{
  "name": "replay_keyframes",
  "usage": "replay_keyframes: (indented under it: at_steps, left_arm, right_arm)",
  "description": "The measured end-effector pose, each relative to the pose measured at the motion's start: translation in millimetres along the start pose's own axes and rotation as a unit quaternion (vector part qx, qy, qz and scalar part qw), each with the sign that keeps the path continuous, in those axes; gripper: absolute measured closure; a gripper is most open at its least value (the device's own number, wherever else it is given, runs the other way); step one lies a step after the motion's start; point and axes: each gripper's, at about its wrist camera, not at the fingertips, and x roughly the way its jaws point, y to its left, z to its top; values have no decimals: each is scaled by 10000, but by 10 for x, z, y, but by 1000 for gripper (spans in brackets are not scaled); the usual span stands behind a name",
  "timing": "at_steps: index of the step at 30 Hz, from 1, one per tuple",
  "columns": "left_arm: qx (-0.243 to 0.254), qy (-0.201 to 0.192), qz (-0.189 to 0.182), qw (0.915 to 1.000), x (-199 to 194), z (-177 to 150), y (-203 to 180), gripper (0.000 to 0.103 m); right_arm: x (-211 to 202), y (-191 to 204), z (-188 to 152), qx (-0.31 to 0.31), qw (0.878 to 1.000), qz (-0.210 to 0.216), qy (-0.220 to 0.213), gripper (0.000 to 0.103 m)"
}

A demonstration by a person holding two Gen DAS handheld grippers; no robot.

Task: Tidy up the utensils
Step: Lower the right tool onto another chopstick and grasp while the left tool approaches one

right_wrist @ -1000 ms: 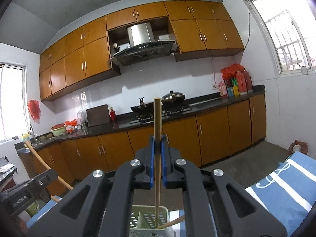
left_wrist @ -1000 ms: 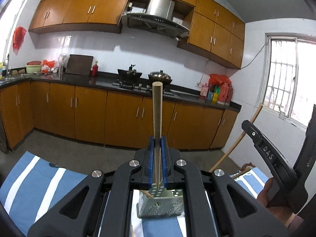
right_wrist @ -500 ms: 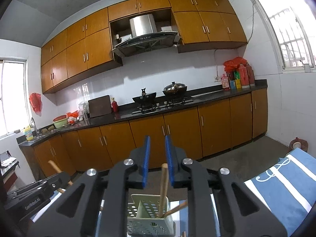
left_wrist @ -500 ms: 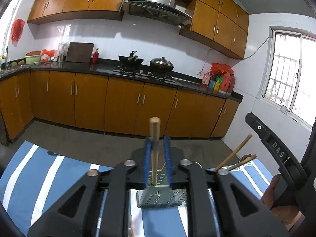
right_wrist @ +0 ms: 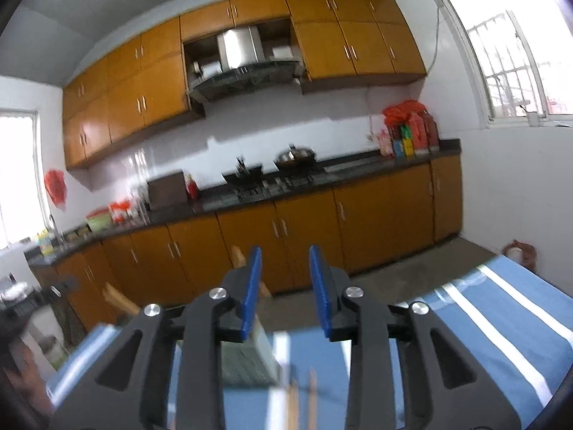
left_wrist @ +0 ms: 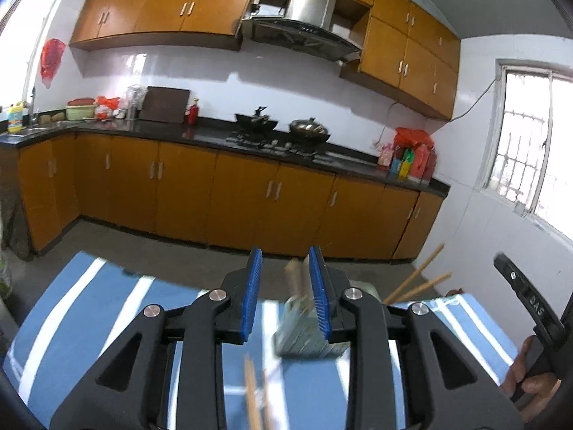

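- We faced a kitchen with orange cabinets (left_wrist: 186, 193); a blue striped cloth (left_wrist: 89, 297) lay below.
- Our left gripper (left_wrist: 284, 299) and right gripper (right_wrist: 284, 297) both gaped wide, holding nothing.
- Chopsticks (left_wrist: 415, 281) stood in the perforated holder (left_wrist: 304, 337), leaning up-right.

Both views motion-blurred. Perforated holder (left_wrist: 308, 333) smeared, partly hidden behind left gripper's right finger (left_wrist: 319, 297); contents can't tell. Chopsticks (left_wrist: 252, 399) below the fingers blurred, cut off by bottom edge. In right view, holder (right_wrist: 247, 358) half hidden behind left finger (right_wrist: 249, 290); sticks (right_wrist: 301, 394) below, blurred.
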Motion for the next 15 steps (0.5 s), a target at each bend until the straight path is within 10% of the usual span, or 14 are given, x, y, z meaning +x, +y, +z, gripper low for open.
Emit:
replay_keyframes:
  at_steps: [9,15]
  left_arm:
    - [163,1176,605,9911,84,-966,341,75]
    - [11,1767,685,9819,138,-1437,467,75]
  right_arm:
    - [319,-390,-1318,121,9663,-28,2570,74]
    - [409,-157,-1888,-118,9449,159,3268,78]
